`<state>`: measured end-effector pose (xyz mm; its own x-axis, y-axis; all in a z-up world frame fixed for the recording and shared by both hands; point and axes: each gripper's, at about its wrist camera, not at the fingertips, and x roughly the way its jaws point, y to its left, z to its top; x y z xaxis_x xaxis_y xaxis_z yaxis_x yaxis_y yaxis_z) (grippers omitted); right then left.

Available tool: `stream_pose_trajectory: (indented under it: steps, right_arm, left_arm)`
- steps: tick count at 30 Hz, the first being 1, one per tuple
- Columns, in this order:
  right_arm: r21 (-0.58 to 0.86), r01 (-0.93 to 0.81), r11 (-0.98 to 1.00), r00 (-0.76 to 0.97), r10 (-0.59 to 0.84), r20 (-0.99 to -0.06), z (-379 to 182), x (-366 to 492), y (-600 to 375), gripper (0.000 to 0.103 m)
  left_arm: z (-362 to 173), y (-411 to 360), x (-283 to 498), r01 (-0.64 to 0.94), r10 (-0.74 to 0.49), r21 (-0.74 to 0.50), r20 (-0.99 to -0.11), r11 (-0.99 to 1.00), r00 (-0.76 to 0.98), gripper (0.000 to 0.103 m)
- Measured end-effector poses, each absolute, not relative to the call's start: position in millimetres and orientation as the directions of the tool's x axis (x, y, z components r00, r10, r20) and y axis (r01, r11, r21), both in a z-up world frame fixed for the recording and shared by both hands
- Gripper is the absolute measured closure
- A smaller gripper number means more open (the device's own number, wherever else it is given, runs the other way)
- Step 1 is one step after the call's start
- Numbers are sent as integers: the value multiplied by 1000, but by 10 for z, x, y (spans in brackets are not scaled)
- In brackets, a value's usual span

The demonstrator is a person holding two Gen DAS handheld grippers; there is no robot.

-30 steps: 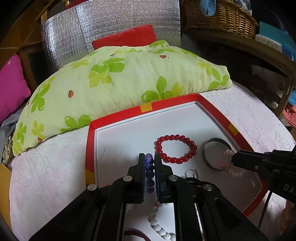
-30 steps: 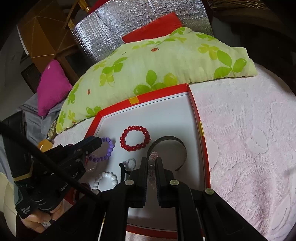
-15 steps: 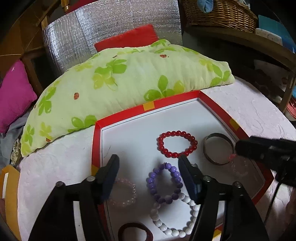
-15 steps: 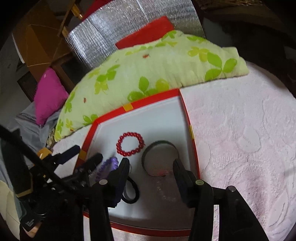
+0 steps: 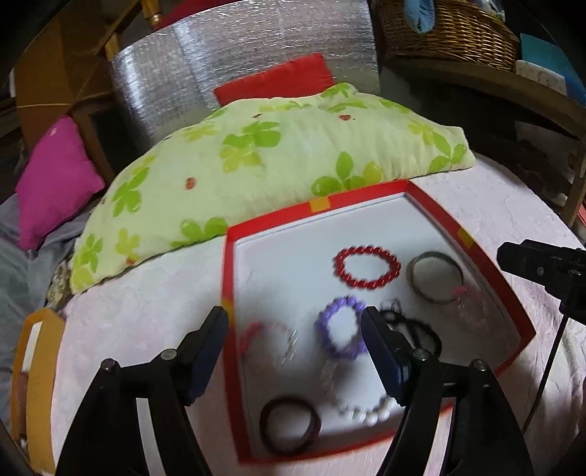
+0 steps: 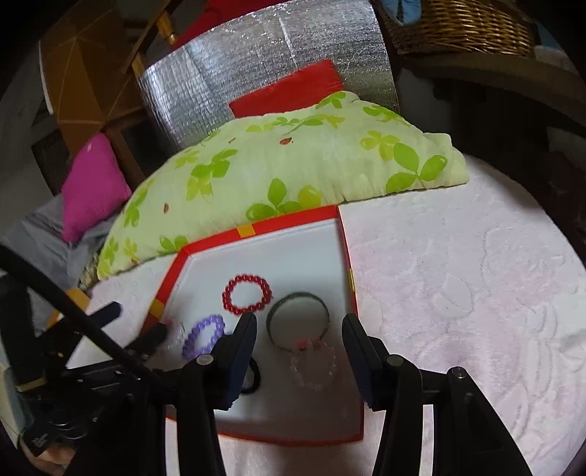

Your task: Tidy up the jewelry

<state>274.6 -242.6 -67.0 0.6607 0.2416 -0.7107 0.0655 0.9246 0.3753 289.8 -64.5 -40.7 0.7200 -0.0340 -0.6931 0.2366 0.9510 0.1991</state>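
A red-rimmed white tray (image 5: 318, 205) (image 6: 246, 231) lies on the pink bedspread and holds several bracelets. In the left wrist view I see a red bead bracelet (image 5: 366, 268), a purple bead bracelet (image 5: 342, 332), a grey bangle (image 5: 434, 277), a white bead bracelet (image 5: 366, 412), a dark brown band (image 5: 290, 424), a clear pink bracelet (image 5: 269, 338) and a black hair tie (image 5: 421, 331). My left gripper (image 5: 295, 351) is open and empty above the purple bracelet. My right gripper (image 6: 299, 353) is open and empty above a pale pink bracelet (image 6: 314, 363) by the grey bangle (image 6: 297, 318).
A green leaf-print pillow (image 5: 263, 161) lies just behind the tray. A magenta cushion (image 5: 55, 179), a red cushion (image 5: 273, 82) and silver foil sheet (image 5: 238, 55) stand farther back. A wicker basket (image 5: 450, 34) sits on a shelf at the right. Pink bedspread (image 6: 457, 293) stretches right of the tray.
Both grippers opened, the left letting go of the purple bracelet, the right of the pale pink one. Both then drew back and up from the tray.
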Motion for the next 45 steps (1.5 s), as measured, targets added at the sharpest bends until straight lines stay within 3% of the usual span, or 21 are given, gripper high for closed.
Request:
stream_pose_trajectory:
  steps: [9, 14, 16, 18, 23, 29, 45]
  right_arm:
    - [179, 43, 983, 684, 101, -722, -346, 2111, -2173, 51]
    - [173, 2, 985, 692, 123, -711, -116, 1595, -1987, 43]
    - [144, -12, 989, 695, 112, -710, -41, 1412, -1900, 43]
    - [112, -20, 994, 688, 95, -719, 45, 1248, -1833, 43]
    - [112, -8, 994, 697, 86, -711, 271, 934, -1836, 43]
    - [126, -10, 992, 719, 95, -689, 544, 646, -1823, 43]
    - [136, -17, 991, 734, 104, -671, 864, 311, -1791, 42]
  left_arm:
    - [-290, -289, 2142, 130, 51, 203, -700, 971, 712, 28]
    - [-123, -66, 1668, 71, 101, 218, -686, 973, 721, 27]
    - [-45, -8, 1517, 52, 117, 225, -674, 973, 729, 18]
    - [68, 60, 1335, 31, 128, 226, -652, 974, 747, 16]
    - [340, 202, 972, -4, 122, 182, -640, 983, 759, 11]
    - [567, 250, 581, -78, 211, 242, -592, 967, 778, 9]
    - [1057, 199, 112, -56, 177, 235, -535, 970, 826, 9]
